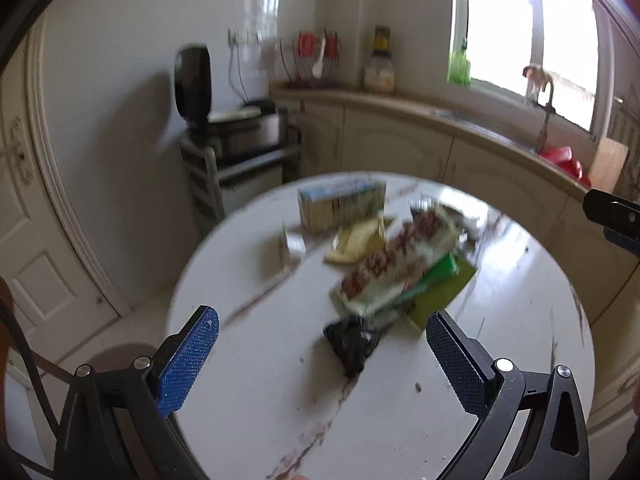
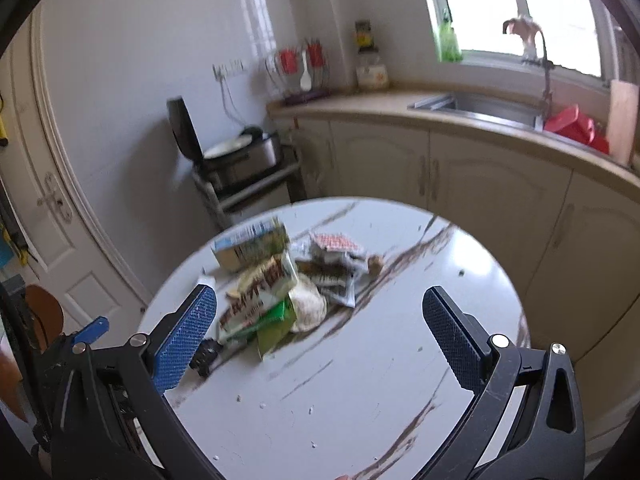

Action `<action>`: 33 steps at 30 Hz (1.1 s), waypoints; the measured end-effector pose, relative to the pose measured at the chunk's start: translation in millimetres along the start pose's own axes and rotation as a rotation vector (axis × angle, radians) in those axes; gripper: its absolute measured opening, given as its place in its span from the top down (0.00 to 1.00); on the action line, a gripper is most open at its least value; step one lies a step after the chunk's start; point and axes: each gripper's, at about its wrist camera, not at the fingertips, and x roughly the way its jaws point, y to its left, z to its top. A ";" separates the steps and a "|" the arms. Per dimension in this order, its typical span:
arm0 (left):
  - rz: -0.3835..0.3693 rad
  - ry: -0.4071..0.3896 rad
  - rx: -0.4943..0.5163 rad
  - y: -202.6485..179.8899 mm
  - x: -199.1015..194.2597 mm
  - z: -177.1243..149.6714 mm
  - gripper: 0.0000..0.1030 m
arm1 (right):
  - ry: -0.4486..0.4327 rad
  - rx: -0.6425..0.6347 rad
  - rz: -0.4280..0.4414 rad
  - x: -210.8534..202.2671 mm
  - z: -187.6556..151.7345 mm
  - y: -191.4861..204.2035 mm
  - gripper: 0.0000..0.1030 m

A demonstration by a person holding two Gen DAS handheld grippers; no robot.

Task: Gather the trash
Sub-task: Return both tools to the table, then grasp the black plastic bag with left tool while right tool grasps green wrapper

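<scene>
Both the left gripper (image 1: 322, 334) and right gripper (image 2: 320, 316) gape wide and empty above the round white marble-veined table (image 1: 500, 320). The pile of crumpled wrappers and cartons (image 1: 384, 256) sits mid-frame, likely the next target.

Both hand-held grippers (image 1: 322, 356) (image 2: 320, 340) wide open.

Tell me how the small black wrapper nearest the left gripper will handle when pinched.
The black wrapper looks crumpled and creased, so it is probably floppy and will likely fold between the pads. It appears thin and flat, so likely very light. Its surface seems glossy and the marble-look table is smooth, so it may slide rather than lift if merely nudged.
</scene>
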 end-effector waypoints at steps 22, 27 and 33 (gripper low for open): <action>-0.073 0.202 -0.044 38.9 131.0 31.5 0.26 | 0.250 -0.005 -0.004 90.8 -30.0 -2.5 0.00; -0.102 0.190 -0.054 44.3 138.6 30.4 0.44 | 0.233 -0.024 0.017 99.1 -20.0 8.7 0.03; -0.100 0.180 -0.071 49.4 141.5 30.7 0.45 | 0.226 -0.085 0.050 123.0 -1.3 30.8 0.04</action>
